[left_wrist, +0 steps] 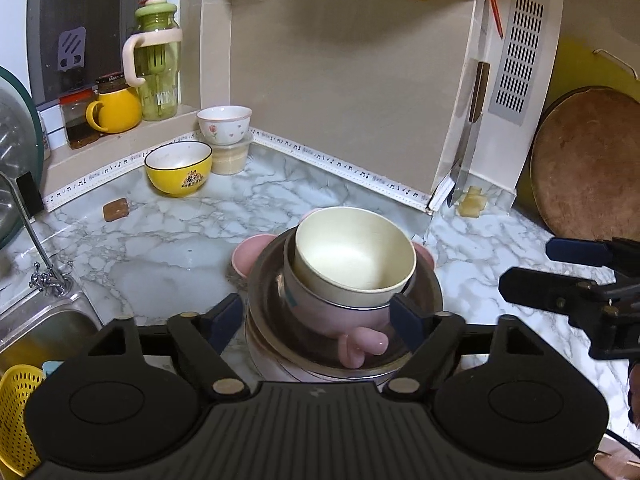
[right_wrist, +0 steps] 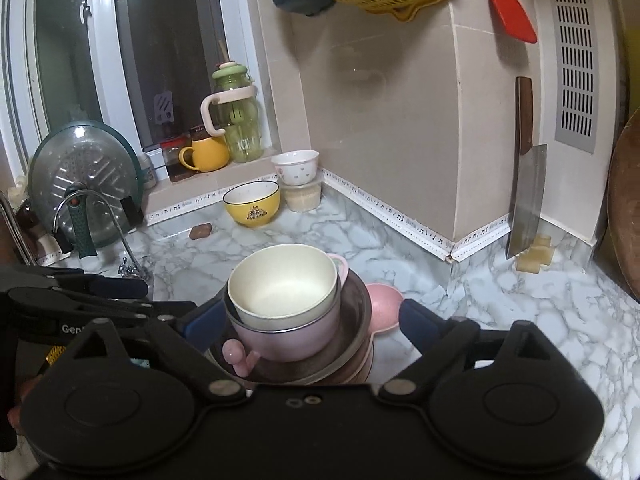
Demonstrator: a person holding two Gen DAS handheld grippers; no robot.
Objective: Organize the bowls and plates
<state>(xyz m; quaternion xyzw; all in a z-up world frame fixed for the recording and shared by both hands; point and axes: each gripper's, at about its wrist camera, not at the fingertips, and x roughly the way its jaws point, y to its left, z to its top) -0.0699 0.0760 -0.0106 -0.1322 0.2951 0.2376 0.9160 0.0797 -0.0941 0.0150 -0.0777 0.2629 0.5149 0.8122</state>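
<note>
A cream bowl (left_wrist: 354, 254) sits nested in a pink handled bowl (left_wrist: 340, 320), which rests on a steel plate (left_wrist: 424, 300) on top of stacked pink dishes (left_wrist: 250, 254). My left gripper (left_wrist: 320, 316) is open, its fingers on either side of this stack, just above it. The same stack shows in the right wrist view: cream bowl (right_wrist: 284, 284), pink bowl (right_wrist: 288, 340). My right gripper (right_wrist: 312, 322) is open around the stack too. A yellow bowl (left_wrist: 179, 168) and a white flowered bowl (left_wrist: 224, 125) on a plastic tub stand at the back left.
A sink (left_wrist: 36, 328) with a tap (left_wrist: 32, 232) lies at the left. A cleaver (right_wrist: 526, 200) leans on the wall at the right, next to a round wooden board (left_wrist: 584, 168). A green bottle (left_wrist: 158, 60), a yellow mug and jars stand on the window sill.
</note>
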